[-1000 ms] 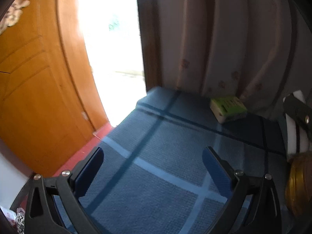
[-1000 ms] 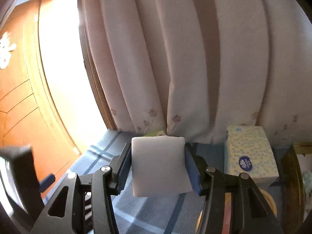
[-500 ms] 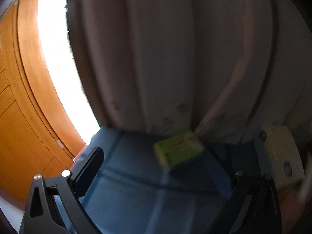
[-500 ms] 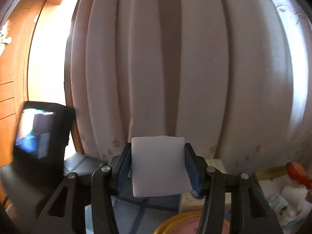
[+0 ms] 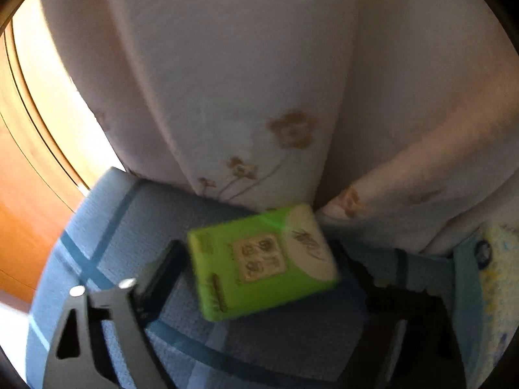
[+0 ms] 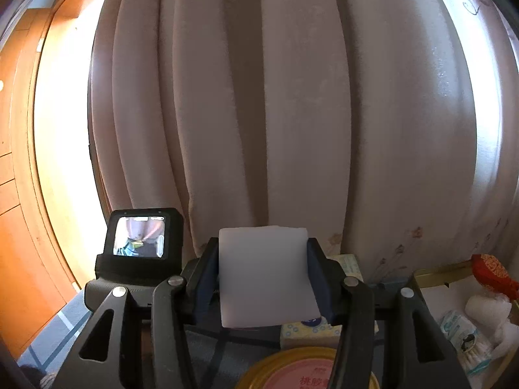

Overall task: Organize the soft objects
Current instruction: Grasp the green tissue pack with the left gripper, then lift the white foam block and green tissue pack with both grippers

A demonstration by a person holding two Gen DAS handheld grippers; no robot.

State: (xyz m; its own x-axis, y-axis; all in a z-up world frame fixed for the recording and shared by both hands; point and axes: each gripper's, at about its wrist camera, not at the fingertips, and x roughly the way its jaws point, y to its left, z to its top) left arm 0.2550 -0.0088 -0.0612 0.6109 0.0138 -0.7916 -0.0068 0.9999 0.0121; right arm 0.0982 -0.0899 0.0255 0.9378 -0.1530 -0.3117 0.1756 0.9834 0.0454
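A green tissue pack (image 5: 259, 259) lies on the blue checked cloth (image 5: 107, 227) against the curtain. My left gripper (image 5: 259, 278) is open, its jaws on either side of the pack; I cannot tell whether the pads touch it. My right gripper (image 6: 262, 278) is shut on a white sponge block (image 6: 264, 275) and holds it up in front of the curtain. The left gripper's body with its small screen (image 6: 139, 236) shows at the left of the right wrist view.
A pale curtain (image 6: 275, 113) hangs behind the table. A blue-dotted tissue box (image 6: 308, 332) (image 5: 496, 285) sits behind the sponge. A round yellow tin lid (image 6: 301, 372) is at the bottom. A box (image 6: 434, 272) with packets and a red item stands right. Orange door (image 5: 19, 194) at left.
My left gripper has swung right and forward to the green pack, which now sits between its jaws. My right gripper has lifted slightly, still holding the sponge.
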